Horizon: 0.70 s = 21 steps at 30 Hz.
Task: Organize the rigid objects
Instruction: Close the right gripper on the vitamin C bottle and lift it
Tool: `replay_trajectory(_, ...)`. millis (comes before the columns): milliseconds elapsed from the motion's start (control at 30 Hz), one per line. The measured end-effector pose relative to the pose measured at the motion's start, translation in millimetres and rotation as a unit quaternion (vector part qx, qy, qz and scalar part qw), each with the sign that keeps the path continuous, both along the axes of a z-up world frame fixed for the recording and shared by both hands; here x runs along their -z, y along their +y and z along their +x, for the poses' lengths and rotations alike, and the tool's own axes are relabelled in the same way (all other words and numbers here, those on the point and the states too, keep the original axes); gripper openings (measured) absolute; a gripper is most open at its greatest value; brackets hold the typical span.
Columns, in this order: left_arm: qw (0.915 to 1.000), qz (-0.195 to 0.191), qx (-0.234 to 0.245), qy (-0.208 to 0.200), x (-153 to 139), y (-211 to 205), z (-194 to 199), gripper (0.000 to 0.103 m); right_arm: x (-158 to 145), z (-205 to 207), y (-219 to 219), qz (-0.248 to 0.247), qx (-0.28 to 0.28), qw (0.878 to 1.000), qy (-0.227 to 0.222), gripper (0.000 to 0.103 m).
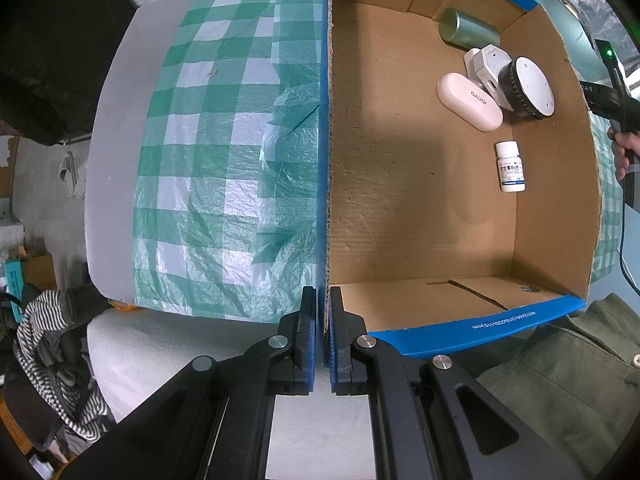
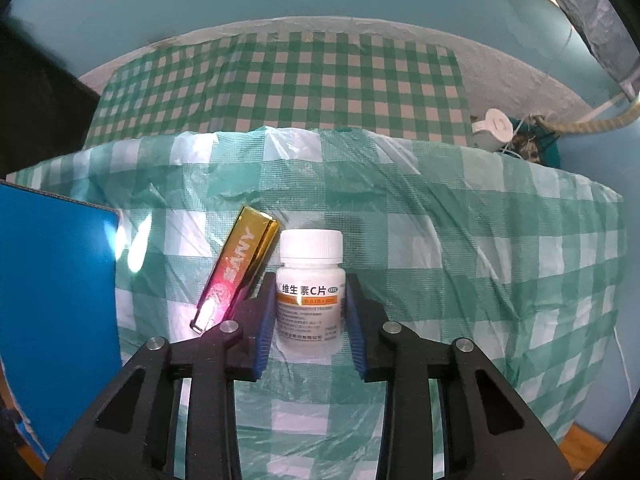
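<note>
A: While the left claw [image 1: 323,328] points down, what's it got?
B: Clamped tight on the near wall of the cardboard box [image 1: 420,208], the corrugated edge pinched between both blue pads. Box has a blue outside and sits on the green-and-white checked plastic cloth [image 1: 208,168] over the desk.
A: Contents of the box?
B: Far right corner area: a green metal cylinder [image 1: 468,30] lying on its side, a white faceted gadget [image 1: 490,66] next to it, a round black-and-white dial-like thing [image 1: 530,88] touching that, and a pale pink oval case [image 1: 469,101] just beside them. A small white pill bottle [image 1: 510,166] lies apart, nearer the right wall.
A: Right claw?
B: Right claw [image 2: 311,312] points down at the cloth with a white vitamin C bottle [image 2: 310,280] between the fingers, bottle lying on the cloth, cap away from the camera. Blue pads sit right at the bottle's sides, narrow opening. Looks like contact both sides, so gripped.
A: Anything beside it?
B: A gold-to-pink shiny lighter [image 2: 240,264] lies just left of the bottle, angled, its lower end tucked near the left finger [image 2: 264,312]. Box's blue outer wall [image 2: 60,300] is at far left of that view.
A: Person?
B: A hand [image 1: 622,152] at the right edge of the left view, olive-green sleeve [image 1: 560,380] below
</note>
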<state>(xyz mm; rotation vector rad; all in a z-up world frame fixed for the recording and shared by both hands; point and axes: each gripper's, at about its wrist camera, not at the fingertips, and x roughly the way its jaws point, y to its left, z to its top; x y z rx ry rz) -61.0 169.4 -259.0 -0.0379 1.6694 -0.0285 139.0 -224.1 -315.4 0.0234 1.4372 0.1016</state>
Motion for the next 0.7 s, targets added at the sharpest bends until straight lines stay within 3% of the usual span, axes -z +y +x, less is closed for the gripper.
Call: replay_trajectory(700, 1.0000, 0.000, 0.009, 0.002, 1.5, -3.1, 1.5, 0.005, -55.9, -37.0, 12.9, 0.021, -0.026, 0.996, -0.079, 0.031)
